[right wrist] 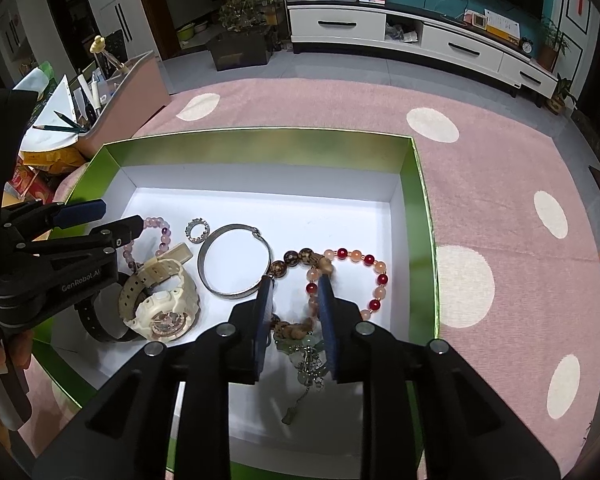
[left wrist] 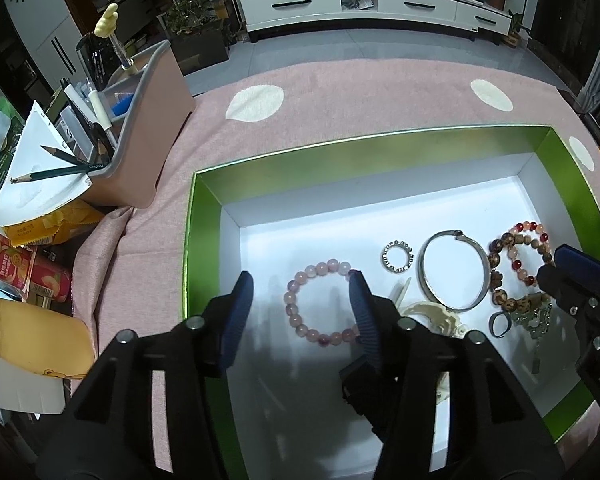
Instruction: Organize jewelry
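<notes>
The left gripper (left wrist: 302, 312) hangs released over the pink bead bracelet (left wrist: 322, 303) in the green box (left wrist: 204, 240). The right gripper's (right wrist: 296, 312) fingers (right wrist: 327, 320) straddle, half-closed, the brown wooden bead bracelet (right wrist: 296, 326), not visibly clamping it.

My left gripper (right wrist: 100, 220) covers part of the pink bead bracelet (right wrist: 162, 236) and the black watch (right wrist: 100, 326). My right gripper (right wrist: 296, 292) hides some brown beads (right wrist: 292, 328). The green charm cluster (right wrist: 310, 356) is too tangled to identify.
</notes>
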